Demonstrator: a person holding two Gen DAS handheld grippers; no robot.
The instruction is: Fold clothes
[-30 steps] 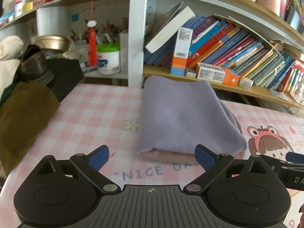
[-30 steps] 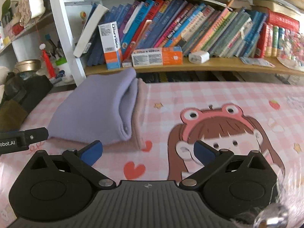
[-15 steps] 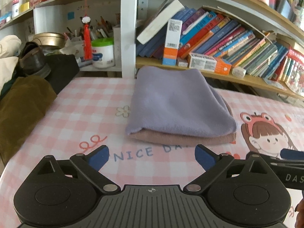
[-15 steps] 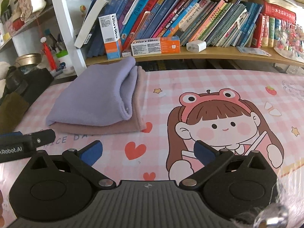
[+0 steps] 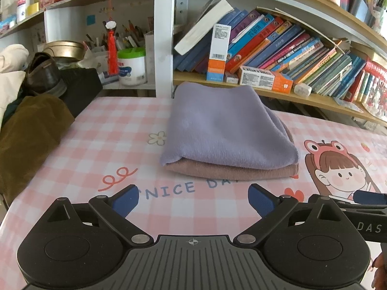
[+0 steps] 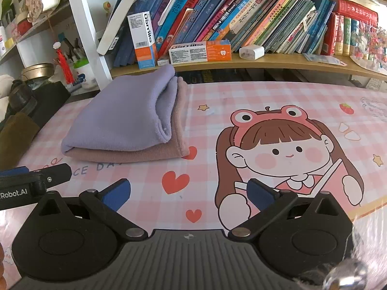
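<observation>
At the far left edge of the table (image 5: 101, 130), a heap of unfolded clothing (image 5: 29, 130) in brown and dark fabric spills onto the checked cloth, with a dark shoe (image 5: 43, 72) perched above it; it lies well apart from the folded things, probably kept aside as work not yet done; what each piece is cannot be told from here.

Moving right, the left gripper (image 5: 193, 199) hangs low over the printed lettering, its blue-padded fingers (image 5: 125, 200) spread wide with nothing between them; it sits short of the stack, touching no cloth.

Just beyond it, near the middle and close to the bookshelf (image 5: 278, 94), lies the folded pile: a lilac cloth (image 5: 225, 130) set squarely on a dusty-pink cloth (image 5: 232, 171); the pink layer shows only as a thin band along the near and right edges, so the two are stacked edge to edge, likely to keep finished pieces compact and out of the working area; the right wrist view shows the lilac one's doubled open edge facing right.

Further right, the right gripper (image 6: 188, 194) hovers above the cartoon girl (image 6: 285, 149) printed on the table cover, fingers likewise wide apart and empty; both tools being free suggests this pair is finished and the heap at left is the next source.
</observation>
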